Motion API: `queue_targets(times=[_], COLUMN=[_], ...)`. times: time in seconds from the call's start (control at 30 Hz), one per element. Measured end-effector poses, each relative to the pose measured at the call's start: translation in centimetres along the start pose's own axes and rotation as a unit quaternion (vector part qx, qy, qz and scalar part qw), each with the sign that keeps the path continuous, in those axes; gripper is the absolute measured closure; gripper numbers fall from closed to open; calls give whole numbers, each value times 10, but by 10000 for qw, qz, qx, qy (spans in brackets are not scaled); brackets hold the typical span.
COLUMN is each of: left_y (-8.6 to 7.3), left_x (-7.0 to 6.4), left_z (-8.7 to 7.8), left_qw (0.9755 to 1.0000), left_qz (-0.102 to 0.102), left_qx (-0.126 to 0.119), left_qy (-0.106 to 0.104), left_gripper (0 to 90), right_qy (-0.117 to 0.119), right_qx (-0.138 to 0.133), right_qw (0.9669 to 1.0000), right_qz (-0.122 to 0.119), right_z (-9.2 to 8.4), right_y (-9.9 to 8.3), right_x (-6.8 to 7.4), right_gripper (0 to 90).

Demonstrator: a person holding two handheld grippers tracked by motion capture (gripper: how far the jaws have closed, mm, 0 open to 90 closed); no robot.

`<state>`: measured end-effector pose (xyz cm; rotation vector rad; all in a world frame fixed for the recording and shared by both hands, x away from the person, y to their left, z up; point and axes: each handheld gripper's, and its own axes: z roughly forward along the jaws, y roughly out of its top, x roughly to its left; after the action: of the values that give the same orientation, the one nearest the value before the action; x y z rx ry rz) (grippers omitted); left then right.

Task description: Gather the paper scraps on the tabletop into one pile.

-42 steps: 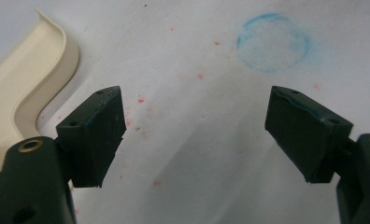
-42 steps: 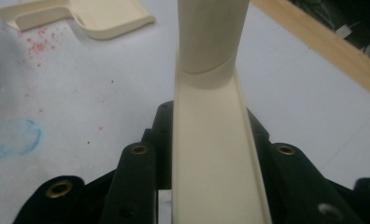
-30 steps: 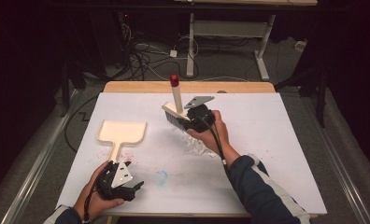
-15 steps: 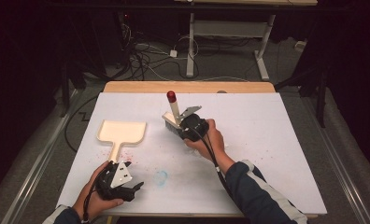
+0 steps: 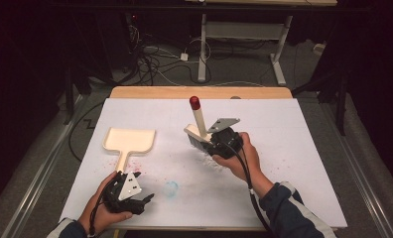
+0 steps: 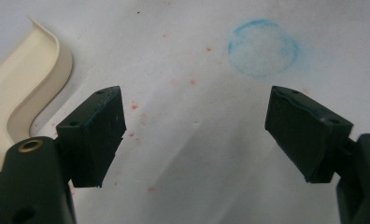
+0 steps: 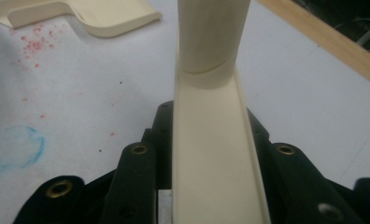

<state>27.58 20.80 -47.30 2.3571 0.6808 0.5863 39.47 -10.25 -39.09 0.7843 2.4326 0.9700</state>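
My right gripper (image 5: 213,141) is shut on a cream brush (image 5: 200,124) whose handle ends in a red tip (image 5: 195,102); its bristle head (image 5: 195,137) rests low over the white sheet at mid-table. In the right gripper view the brush handle (image 7: 211,121) runs up between the black jaws of my right gripper (image 7: 211,158). A cream dustpan (image 5: 130,139) lies flat to the left, its handle pointing at my left gripper (image 5: 144,200). My left gripper (image 6: 192,135) stands open above the sheet with nothing between its jaws, beside the dustpan's handle (image 6: 19,88).
A white sheet (image 5: 294,148) covers the wooden table (image 5: 199,92). Red crumbs (image 7: 33,44) are scattered near the dustpan (image 7: 94,16). A blue ring (image 5: 171,188) is drawn near the front edge. Cables and a desk frame (image 5: 244,29) lie on the floor behind.
The right hand with the brush came nearer to the person, then shifted to the right. The left hand and the dustpan stayed where they were.
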Motion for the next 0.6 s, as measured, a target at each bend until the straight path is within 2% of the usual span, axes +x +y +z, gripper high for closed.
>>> queue_targets(times=[0.07, 0.1, 0.23, 0.33, 0.4, 0.43, 0.5, 0.53, 0.6], left_y=[0, 0, 0, 0, 0, 0, 0, 0, 0], left_x=[0, 0, 0, -1, -1, -1, -1, -1, -1], left_z=[0, 0, 0, -1, -1, -1, -1, -1, -1], left_qw=[10000, 10000, 10000, 10000, 10000, 10000, 10000, 10000, 10000], left_qz=[-1, 11, 14, 15, 22, 27, 69, 74, 74], left_qx=[9, 18, 8, -6, 8, 8, 32, 19, 17], left_qy=[-10, -5, 8, 15, 32, 30, 42, 41, 39], left_gripper=[197, 197, 197, 198, 197, 197, 197, 197, 198], right_qy=[-21, 43, 130, 97, 202, 175, 155, 59, 59], right_qx=[-177, -346, -513, -581, -594, -573, -551, -581, -624], right_qw=[9998, 9993, 9984, 9980, 9976, 9975, 9976, 9974, 9969], right_qz=[26, 122, 185, 210, 302, 381, 384, 428, 469], right_z=[-9, -17, -28, -33, -36, -37, -38, -39, -39], right_y=[-3, -7, -21, -27, -34, -41, -45, -52, -56], right_x=[-2, -6, -13, -18, -24, -29, -32, -38, -41], right_gripper=[677, 676, 676, 676, 676, 675, 675, 674, 673])
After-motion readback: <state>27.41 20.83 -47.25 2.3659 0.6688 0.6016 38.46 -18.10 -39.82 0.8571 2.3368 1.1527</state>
